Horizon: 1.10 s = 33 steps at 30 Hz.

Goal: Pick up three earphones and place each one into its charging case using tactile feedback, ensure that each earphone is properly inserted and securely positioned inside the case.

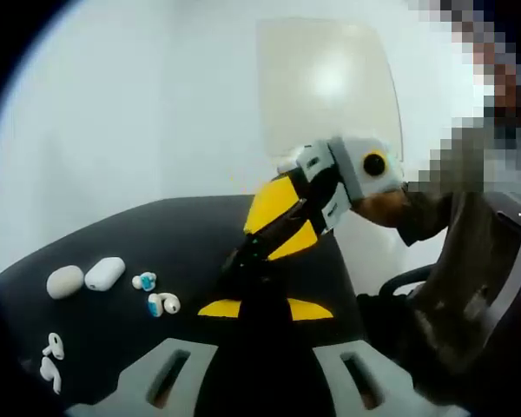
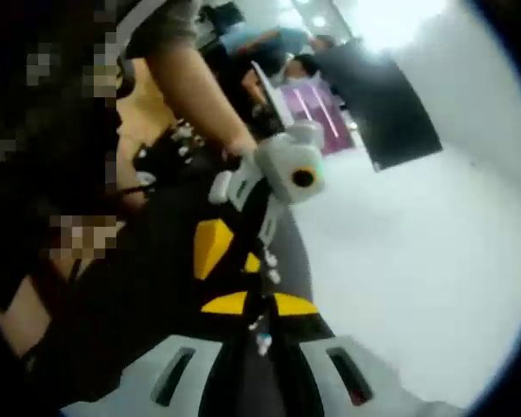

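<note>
The left gripper view lays out the task's things on a black counter [image 1: 156, 234]. At the far left sit two closed cases side by side: an oval case [image 1: 65, 281] and, just right of it, a white case [image 1: 105, 273]. Right of those lie two earphones with blue tips, a small one [image 1: 144, 281] and, nearer, a bigger one [image 1: 163, 304]. A white stemmed pair [image 1: 52, 359] lies at the near left edge, partly cut off by the rim. None of the earphones is in a case.

In that view the left tongs [image 1: 265, 308] show yellow pads that meet at a dark centre line, so they look closed and empty. The right tongs [image 1: 243, 261] reach in from the right, tips down near the counter; their tips are dark against it, and I cannot tell whether they are open.

The right gripper view gives their own look: the right tongs [image 2: 259, 304] have yellow pads drawn together, and something small and pale [image 2: 262, 343] sits at the centre line, perhaps an earphone, too blurred to say. The left tongs [image 2: 243, 252] cross in from the left, held by a bare forearm [image 2: 195, 82]. The counter is mostly hidden here.
</note>
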Tool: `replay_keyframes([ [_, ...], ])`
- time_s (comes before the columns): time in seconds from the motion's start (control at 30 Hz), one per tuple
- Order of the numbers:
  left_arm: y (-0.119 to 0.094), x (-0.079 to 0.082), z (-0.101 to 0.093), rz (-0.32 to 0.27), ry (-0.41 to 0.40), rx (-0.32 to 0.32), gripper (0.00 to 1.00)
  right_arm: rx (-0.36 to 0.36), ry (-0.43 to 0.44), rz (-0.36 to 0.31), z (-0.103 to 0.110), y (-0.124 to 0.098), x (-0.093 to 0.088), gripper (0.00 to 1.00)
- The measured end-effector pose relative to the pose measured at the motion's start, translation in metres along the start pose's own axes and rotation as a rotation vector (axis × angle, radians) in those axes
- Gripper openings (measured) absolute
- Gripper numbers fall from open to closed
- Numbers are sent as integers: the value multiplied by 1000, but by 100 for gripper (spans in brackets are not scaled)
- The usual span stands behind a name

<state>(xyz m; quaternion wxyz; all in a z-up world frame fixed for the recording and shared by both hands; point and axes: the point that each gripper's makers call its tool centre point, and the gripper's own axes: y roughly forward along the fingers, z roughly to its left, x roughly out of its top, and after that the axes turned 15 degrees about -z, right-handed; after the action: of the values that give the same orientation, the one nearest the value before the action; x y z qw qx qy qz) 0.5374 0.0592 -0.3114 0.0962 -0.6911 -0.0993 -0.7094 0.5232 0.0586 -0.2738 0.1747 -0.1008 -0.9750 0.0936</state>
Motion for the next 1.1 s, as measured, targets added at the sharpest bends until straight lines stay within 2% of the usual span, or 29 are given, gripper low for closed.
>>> replay_keyframes([
  [0.07,0,0,0,1,0,1,15,-4,-28,-2,2,0,3,11],
  [0.13,0,0,0,0,0,1,15,-21,-15,-21,1,0,8,7],
  [0.23,0,0,0,1,1,3,15,-28,28,-32,2,-1,8,7],
  [0.37,0,-1,0,3,0,4,15,-49,194,-57,5,-6,7,7],
  [0.47,0,-1,0,4,3,5,15,-98,310,-114,2,-11,10,7],
  [0.57,1,-1,1,4,2,5,15,-163,414,-137,-6,-17,5,8],
  [0.63,1,-1,1,3,3,4,15,-198,522,-158,-10,-18,0,9],
  [0.73,1,-1,0,3,4,4,15,-188,643,-192,-13,-14,5,13],
  [0.8,1,-1,0,3,2,3,15,-174,696,-191,-19,-7,10,13],
  [0.83,0,-1,0,3,2,2,15,-180,754,-181,-20,-3,10,14],
  [0.87,0,-1,0,3,2,2,15,-151,784,-170,-20,0,11,15],
  [0.93,0,-1,0,3,4,2,15,-124,797,-160,-21,8,13,16],
  [1.1,-1,-1,0,3,6,1,15,-41,765,-36,-8,17,-2,16],
])
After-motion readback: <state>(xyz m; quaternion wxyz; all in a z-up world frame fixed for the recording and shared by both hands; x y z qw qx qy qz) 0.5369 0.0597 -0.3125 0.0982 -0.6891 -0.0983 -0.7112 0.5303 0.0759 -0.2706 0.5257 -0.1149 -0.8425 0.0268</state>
